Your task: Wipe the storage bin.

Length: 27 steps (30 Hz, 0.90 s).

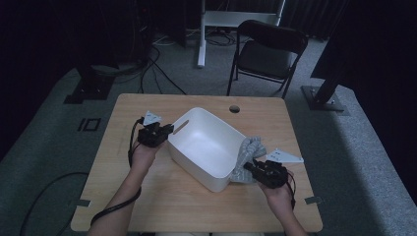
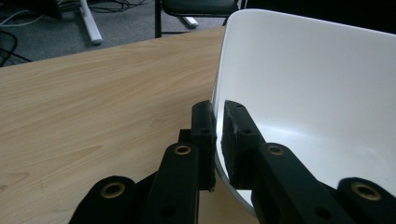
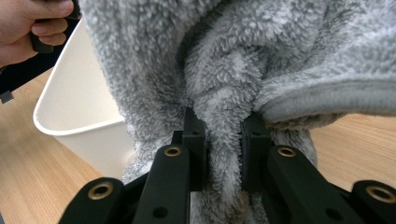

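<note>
While the left gripper [image 2: 217,140] pinched the rim of the white bin [image 1: 206,147] at its handle end, likely to keep it from sliding, the right gripper [image 3: 224,135] was clamped on a fold of grey fleece towel [image 3: 233,60]. That towel hung bunched against the bin's outer wall at the near right corner, just above the table [image 1: 162,196], seemingly being lifted toward the empty bin, which sat skewed across the tabletop
</note>
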Each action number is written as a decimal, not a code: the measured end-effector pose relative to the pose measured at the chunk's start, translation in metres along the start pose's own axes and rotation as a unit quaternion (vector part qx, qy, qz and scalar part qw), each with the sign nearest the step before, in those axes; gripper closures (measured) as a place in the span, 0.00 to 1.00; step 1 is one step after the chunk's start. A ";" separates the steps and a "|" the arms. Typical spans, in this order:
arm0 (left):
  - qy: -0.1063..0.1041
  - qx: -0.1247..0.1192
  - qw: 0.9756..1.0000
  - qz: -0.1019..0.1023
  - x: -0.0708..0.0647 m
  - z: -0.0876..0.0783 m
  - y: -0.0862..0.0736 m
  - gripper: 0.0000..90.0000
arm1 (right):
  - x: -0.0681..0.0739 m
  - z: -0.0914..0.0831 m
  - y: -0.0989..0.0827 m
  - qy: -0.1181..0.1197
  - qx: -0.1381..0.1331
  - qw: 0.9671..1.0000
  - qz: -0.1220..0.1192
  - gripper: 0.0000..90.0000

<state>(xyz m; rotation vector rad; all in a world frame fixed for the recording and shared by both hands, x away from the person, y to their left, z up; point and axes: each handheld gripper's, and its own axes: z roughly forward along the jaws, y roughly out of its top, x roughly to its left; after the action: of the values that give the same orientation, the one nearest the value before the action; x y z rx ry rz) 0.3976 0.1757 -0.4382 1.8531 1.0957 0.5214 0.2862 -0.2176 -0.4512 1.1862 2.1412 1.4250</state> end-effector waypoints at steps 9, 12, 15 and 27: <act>0.000 0.001 1.000 0.000 0.000 0.000 0.000 0.93 | 0.000 0.004 -0.004 -0.010 0.004 1.000 -0.001 0.85; -0.001 0.001 1.000 -0.001 0.000 0.000 0.000 0.93 | -0.001 0.009 -0.010 -0.014 0.014 1.000 0.001 0.85; -0.001 0.000 1.000 -0.002 0.000 0.000 0.000 0.92 | -0.004 0.017 -0.016 -0.015 0.032 0.999 0.010 0.85; 0.004 -0.001 1.000 -0.003 0.000 0.000 -0.001 0.92 | -0.012 0.034 -0.025 -0.024 0.052 0.998 0.016 0.85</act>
<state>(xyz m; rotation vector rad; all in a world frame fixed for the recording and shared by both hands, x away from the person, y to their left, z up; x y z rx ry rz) 0.3970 0.1758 -0.4385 1.8469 1.1044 0.5274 0.3038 -0.2100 -0.4909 1.2836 2.1956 1.2991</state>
